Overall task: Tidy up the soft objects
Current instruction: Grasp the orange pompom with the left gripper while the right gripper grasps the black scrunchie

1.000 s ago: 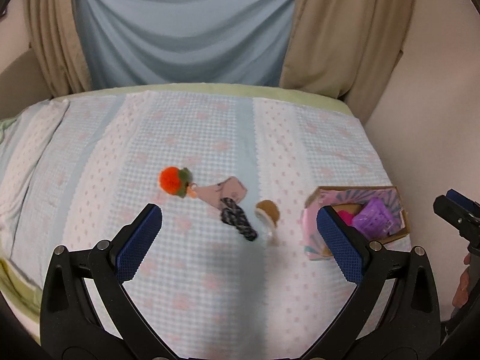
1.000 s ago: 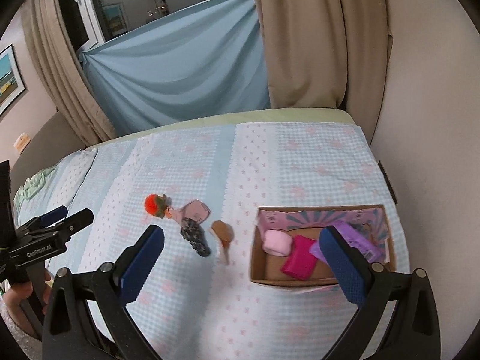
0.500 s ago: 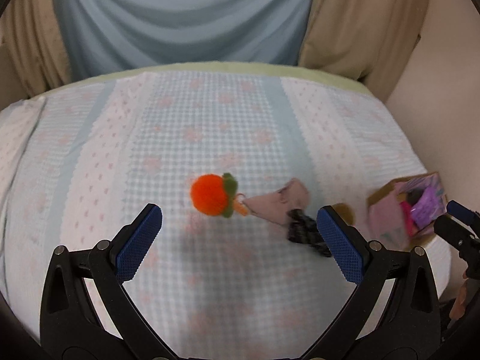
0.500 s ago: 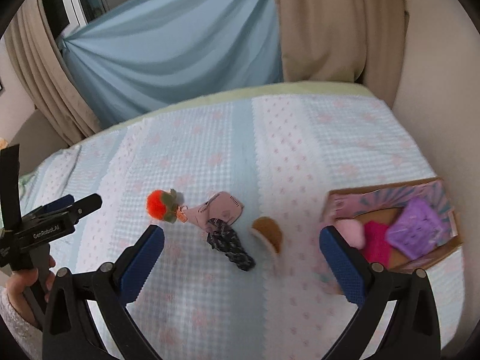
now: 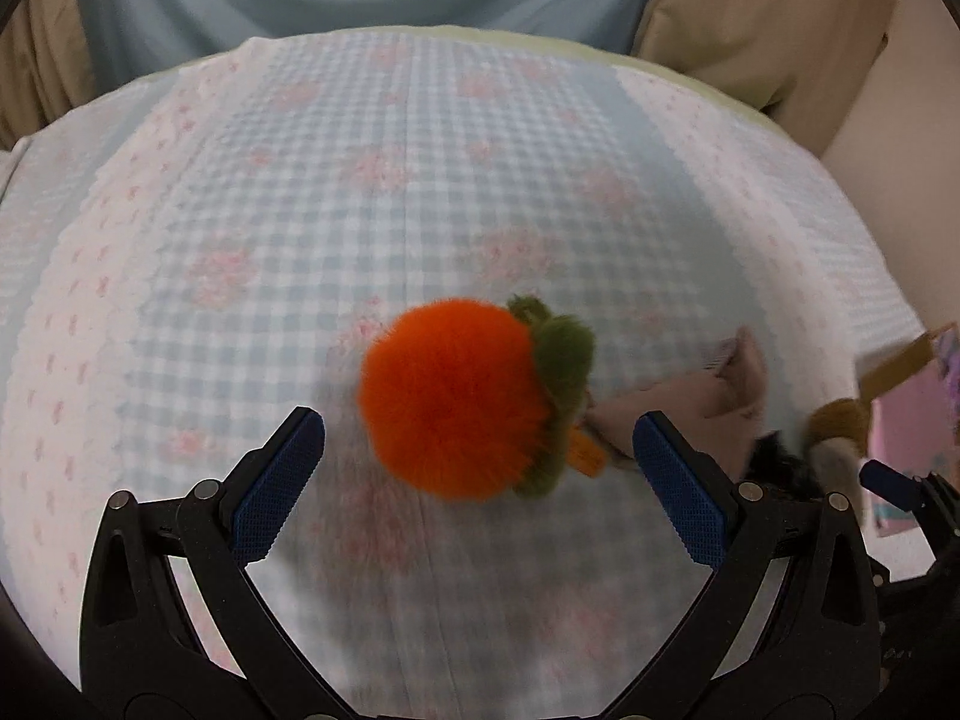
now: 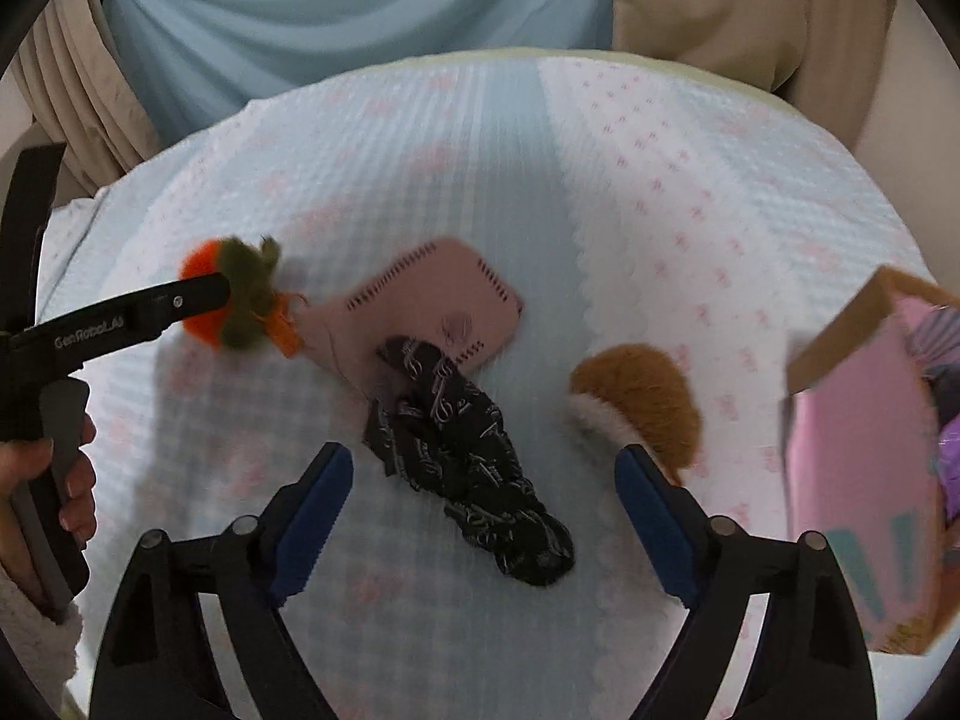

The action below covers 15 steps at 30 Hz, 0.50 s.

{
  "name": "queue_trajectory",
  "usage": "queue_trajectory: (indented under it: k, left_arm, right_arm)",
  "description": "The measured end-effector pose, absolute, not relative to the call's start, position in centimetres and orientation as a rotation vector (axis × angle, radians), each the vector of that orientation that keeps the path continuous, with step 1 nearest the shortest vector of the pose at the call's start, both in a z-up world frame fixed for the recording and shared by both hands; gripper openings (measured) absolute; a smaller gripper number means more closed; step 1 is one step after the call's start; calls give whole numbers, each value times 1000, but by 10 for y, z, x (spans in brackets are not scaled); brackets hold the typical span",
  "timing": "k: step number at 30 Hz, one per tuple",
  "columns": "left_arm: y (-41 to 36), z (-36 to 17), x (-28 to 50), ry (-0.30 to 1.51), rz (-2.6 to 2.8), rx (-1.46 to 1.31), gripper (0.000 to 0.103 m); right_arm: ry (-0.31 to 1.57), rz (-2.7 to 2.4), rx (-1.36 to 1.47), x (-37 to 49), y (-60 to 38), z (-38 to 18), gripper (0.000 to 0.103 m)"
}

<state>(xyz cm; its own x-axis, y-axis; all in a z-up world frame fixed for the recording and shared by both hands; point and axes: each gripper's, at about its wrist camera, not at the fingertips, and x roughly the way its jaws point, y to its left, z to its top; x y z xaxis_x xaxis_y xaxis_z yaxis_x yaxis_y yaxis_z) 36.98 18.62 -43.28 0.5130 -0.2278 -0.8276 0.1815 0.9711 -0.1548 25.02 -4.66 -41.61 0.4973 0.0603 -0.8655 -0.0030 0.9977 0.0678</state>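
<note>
1. The right gripper (image 6: 483, 516) tilts steeply down over the bed, its two blue ribbed pads wide apart and closing, pressing on nothing; the dark scrunchie lies on the cover below the gap.
2. The left gripper (image 5: 474, 480) tilts down likewise, jaws spread wide and empty. The orange pompom (image 5: 450, 399) sits on the cover just ahead of the gap, touched by neither pad.
3. A hand (image 6: 54, 480) in a fleecy white cuff grips the left gripper's handle at the right view's left edge.
4. One black scrunchie (image 6: 474, 468), crumpled patterned fabric, lies twisted, its far end resting on the pink pouch.
5. One brown fluffy piece (image 6: 642, 405), dome-shaped with a pale furry edge, lies to the scrunchie's right, apart from it.
6. One flat pink pouch (image 6: 444, 306), stitched along its edges, lies beyond, its narrow end by the pompom's orange tag.
7. The pompom is a round fuzzy ball with a green furry leaf cap.
8. One cardboard box (image 6: 864, 420), pink-lined, stands at the right with purple items inside.
9. The bedspread (image 6: 660, 180) is puckered blue-and-white gingham with pink motifs; blue and beige curtains (image 6: 360, 18) hang behind.
</note>
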Motion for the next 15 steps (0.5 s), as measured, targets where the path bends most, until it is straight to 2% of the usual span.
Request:
queue_trajectory:
  k: [4,7,8,10,11,12,15]
  left_arm:
    - [182,-449,381,981,-241,-29,96]
    - [179,-455,386,966,-227,-13,92]
    - [179,-456,389,963,-227,-16,89]
    - [179,-458,391,956,-223,-13,72]
    - [179,-460,393,956,-225,-14,59]
    - [179,-461,394,963,-229,-17,50]
    - [178,-465,395,977,-239,-23,45]
  right_arm:
    - [1057,44,58,256,-46,-435,86]
    - [1063,55,43,261,-46,-446,76]
    - [1065,59,37,263,-44,-448,76]
    - [1058,70,31,265,-42,-452,72]
    - [1058,78,27,267,-41,-453,66]
    - [1059,91,20,268,-40,-454,64]
    - [1064,119,4,269,-33,-458,52]
